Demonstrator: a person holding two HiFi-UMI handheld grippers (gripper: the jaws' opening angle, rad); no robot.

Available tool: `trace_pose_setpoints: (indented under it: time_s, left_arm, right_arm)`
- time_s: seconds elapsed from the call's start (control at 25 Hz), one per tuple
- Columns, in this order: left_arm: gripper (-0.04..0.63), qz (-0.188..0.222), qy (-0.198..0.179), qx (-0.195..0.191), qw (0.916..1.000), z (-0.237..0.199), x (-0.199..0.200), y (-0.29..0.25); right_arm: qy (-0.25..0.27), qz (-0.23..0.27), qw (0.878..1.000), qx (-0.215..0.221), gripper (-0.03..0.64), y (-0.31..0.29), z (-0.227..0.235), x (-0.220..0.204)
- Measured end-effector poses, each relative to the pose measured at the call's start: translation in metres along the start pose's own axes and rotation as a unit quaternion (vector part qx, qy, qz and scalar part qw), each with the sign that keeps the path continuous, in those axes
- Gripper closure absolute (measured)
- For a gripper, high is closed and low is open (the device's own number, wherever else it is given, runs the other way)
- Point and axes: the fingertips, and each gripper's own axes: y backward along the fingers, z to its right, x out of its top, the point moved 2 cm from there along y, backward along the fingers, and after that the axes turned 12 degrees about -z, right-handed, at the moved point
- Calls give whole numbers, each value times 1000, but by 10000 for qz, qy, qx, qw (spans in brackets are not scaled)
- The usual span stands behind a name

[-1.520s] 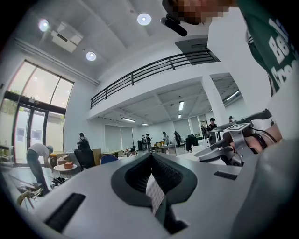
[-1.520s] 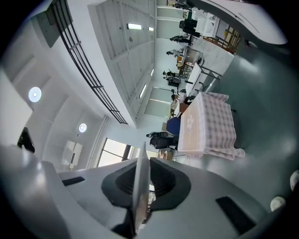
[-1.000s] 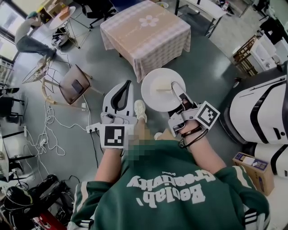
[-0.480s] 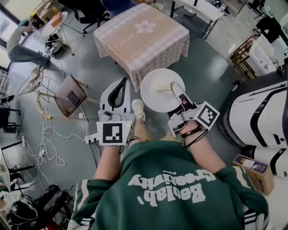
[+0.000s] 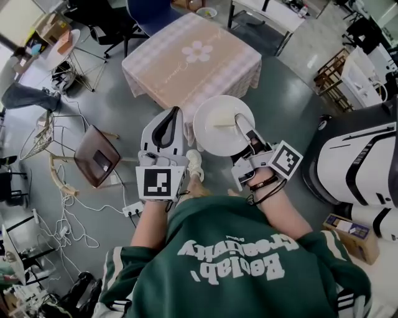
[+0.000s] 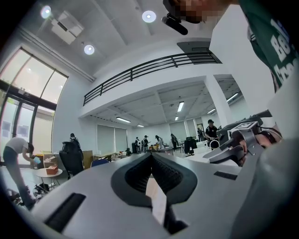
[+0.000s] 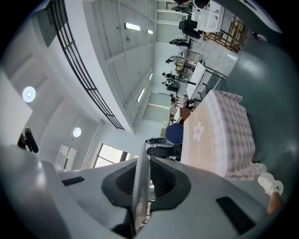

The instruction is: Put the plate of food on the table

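Observation:
A white plate (image 5: 219, 126) with a pale piece of food (image 5: 221, 122) hangs above the grey floor, short of the table (image 5: 193, 59), which wears a checked cloth with a flower print. My right gripper (image 5: 240, 119) is shut on the plate's right rim. In the right gripper view the plate (image 7: 140, 184) shows edge-on between the jaws of the right gripper (image 7: 142, 161), with the table (image 7: 217, 135) ahead. My left gripper (image 5: 174, 112) hangs just left of the plate, shut and holding nothing. The left gripper (image 6: 152, 156) shows its jaws touching at the tip.
A brown chair (image 5: 99, 163) and floor cables (image 5: 56, 205) lie to the left. A large white machine (image 5: 360, 161) and a cardboard box (image 5: 351, 239) stand at the right. A blue chair (image 5: 149, 12) sits behind the table. My shoe (image 5: 194, 164) is below the plate.
The floor, chair and table have slid down and left in the head view, so the table is nearer. Both grippers keep their places; the plate stays gripped.

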Motion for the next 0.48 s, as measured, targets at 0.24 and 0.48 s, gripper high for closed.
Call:
trace_pose_setpoints:
  time_s: [0.24,0.48]
  left_arm:
    - [586,-63,-128,-220,9997,-46,9,-51]
    - [586,9,-243,-375,9990,-89,21,-102]
  right_arm:
    - [18,149,9999,-33,584,-61,-1,30]
    - [-22,261,9996,-36,584,-119,-1,59]
